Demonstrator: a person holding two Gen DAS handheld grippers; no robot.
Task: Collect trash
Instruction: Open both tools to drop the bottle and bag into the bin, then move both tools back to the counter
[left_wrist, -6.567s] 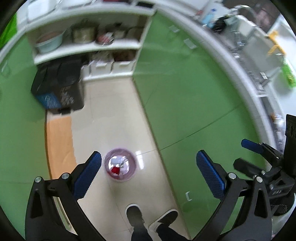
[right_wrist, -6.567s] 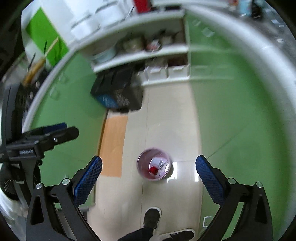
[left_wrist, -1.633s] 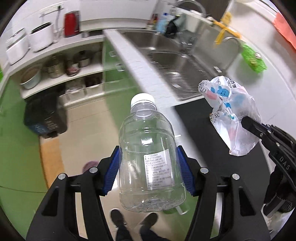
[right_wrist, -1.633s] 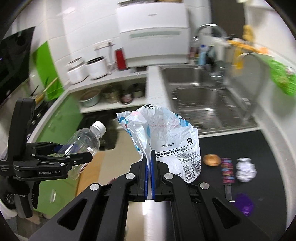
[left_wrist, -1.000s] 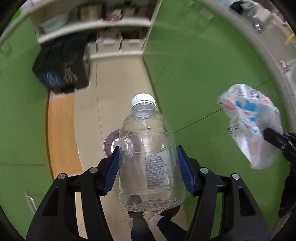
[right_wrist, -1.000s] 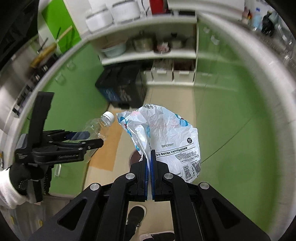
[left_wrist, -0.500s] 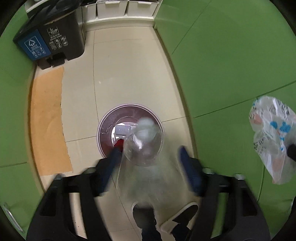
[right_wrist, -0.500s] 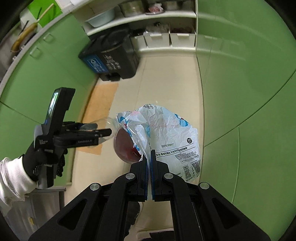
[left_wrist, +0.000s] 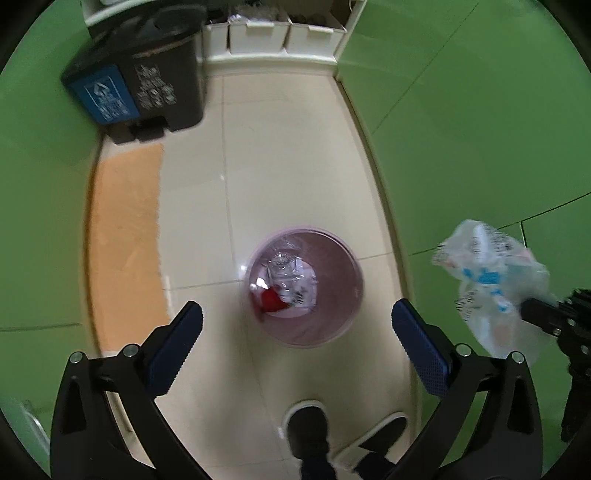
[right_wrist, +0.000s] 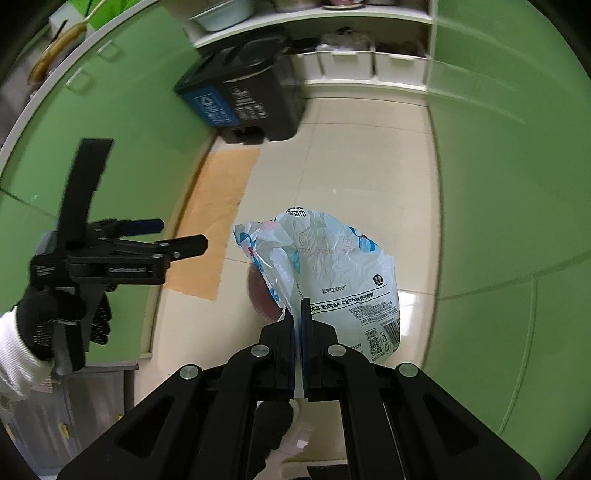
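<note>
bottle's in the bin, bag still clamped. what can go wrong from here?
1. The plastic bag is wide and crumpled, and the pink bin has a small mouth already holding the bottle; it may catch on the rim or land on the floor.
2. The right tool pinches thin film, which could cling at release.

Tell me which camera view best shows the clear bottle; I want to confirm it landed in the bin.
The left wrist view: it looks straight down into the pink bin, where the clear bottle lies on the other trash. In the right wrist view the plastic bag covers most of the bin, and no bottle shows.
</note>
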